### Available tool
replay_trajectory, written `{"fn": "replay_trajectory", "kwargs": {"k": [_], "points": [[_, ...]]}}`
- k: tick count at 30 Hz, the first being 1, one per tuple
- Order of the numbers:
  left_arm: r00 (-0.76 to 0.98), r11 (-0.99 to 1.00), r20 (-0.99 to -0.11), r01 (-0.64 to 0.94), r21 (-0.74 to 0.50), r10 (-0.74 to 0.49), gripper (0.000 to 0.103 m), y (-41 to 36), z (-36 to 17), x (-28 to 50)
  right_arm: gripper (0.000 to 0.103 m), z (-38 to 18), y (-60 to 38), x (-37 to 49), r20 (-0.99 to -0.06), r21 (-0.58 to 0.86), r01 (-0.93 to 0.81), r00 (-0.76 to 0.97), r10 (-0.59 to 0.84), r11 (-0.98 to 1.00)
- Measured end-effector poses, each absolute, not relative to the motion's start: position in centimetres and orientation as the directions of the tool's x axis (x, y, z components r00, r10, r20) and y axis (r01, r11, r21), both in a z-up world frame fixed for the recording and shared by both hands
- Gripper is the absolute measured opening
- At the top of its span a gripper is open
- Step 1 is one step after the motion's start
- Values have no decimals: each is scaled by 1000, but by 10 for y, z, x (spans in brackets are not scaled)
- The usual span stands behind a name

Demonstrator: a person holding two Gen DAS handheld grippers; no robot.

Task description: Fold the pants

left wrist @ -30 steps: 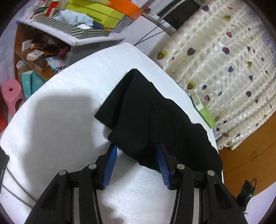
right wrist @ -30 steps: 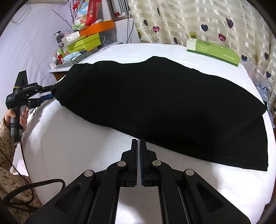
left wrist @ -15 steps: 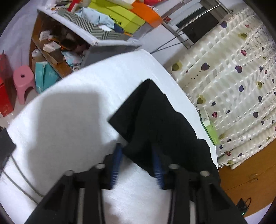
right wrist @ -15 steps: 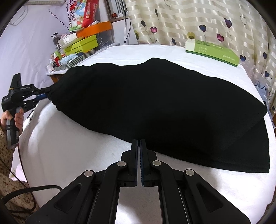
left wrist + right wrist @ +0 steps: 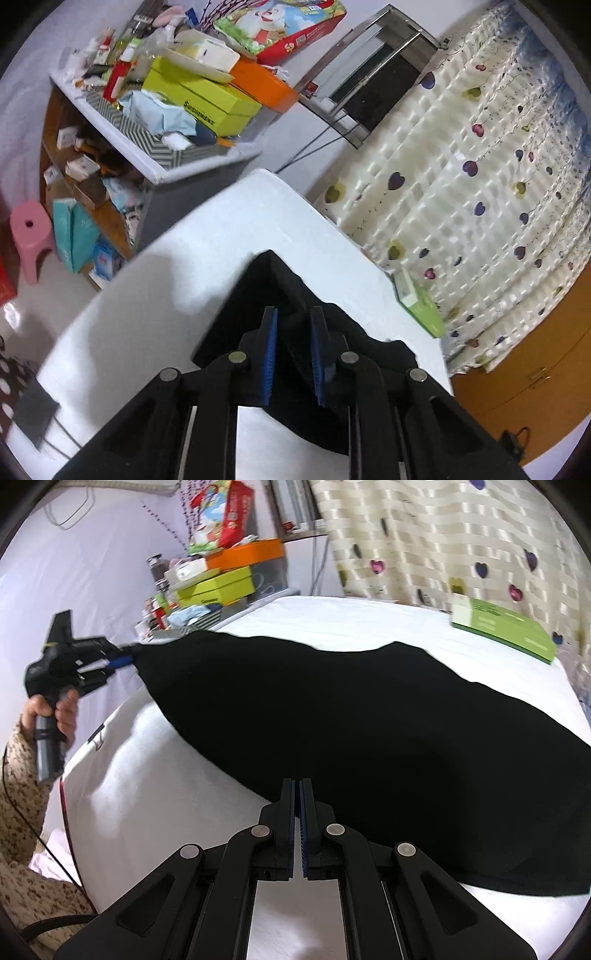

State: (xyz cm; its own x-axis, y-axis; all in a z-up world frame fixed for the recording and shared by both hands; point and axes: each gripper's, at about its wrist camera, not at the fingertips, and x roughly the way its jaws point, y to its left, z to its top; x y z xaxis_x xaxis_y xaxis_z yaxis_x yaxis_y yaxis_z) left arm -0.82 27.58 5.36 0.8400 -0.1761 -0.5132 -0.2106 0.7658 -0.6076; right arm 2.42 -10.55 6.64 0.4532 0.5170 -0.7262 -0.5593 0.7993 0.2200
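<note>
Left gripper closing on the near end of the pants, cloth between its blue pads, so I can carry that end over; pants lie along the white table; right gripper pressed together, empty, at the near edge.

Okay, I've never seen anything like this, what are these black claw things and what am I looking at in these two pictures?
No robot here: a person holds a pair of hand-held tongs in each hand, each with a camera looking along its two fingers. One picture is from the left tongs, the other from the right tongs, which also shows the person's hand gripping the left tool. Black pants lie on a white table, with a green box at the far edge. The left tongs are closing on one end of the pants and raising it. The right tongs are shut at the pants' near edge.
</note>
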Motion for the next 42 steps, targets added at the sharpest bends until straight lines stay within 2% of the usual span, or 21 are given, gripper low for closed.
{"fn": "replay_trajectory", "kwargs": {"k": [5,8,13,14,15,17,19,20,22,23,29,34,42], "points": [[752,789,-648,-323,-522,-121,19,282,7,-2,2,61,-104,26,-738,218,-561,440,511,798],[747,775,-651,-330,-539,-135,20,285,0,-3,2,65,-119,25,-734,210,-525,473,487,825],[727,862,-686,-327,-387,-32,25,273,19,-3,2,70,-174,24,-728,195,-373,565,388,907],[730,877,-683,-330,-350,2,26,271,25,-5,4,71,-187,25,-732,187,-334,579,358,924],[739,886,-674,-323,-333,16,28,269,30,-7,10,70,-200,26,-739,175,-289,594,320,941],[752,894,-659,-307,-327,17,48,265,40,-9,16,70,-228,28,-745,170,-198,616,258,965],[764,912,-643,-301,-278,56,56,254,52,-10,22,69,-256,32,-745,191,-119,629,223,974],[772,924,-630,-298,-239,86,57,247,58,-11,25,68,-264,35,-749,193,-89,630,205,977],[781,941,-613,-287,-181,120,57,232,68,-11,38,64,-283,42,-757,221,-45,622,201,974],[788,948,-603,-271,-165,120,57,224,74,-9,41,63,-288,45,-759,232,-35,619,203,972],[814,987,-571,18,-157,-106,58,151,94,13,42,58,-312,58,-739,337,-36,609,288,941],[744,955,-602,271,-123,-289,58,72,85,43,42,49,-320,71,-724,424,-86,565,395,902],[589,816,-633,566,-120,-502,58,-39,67,55,44,38,-335,107,-709,525,-87,506,491,847]]}}
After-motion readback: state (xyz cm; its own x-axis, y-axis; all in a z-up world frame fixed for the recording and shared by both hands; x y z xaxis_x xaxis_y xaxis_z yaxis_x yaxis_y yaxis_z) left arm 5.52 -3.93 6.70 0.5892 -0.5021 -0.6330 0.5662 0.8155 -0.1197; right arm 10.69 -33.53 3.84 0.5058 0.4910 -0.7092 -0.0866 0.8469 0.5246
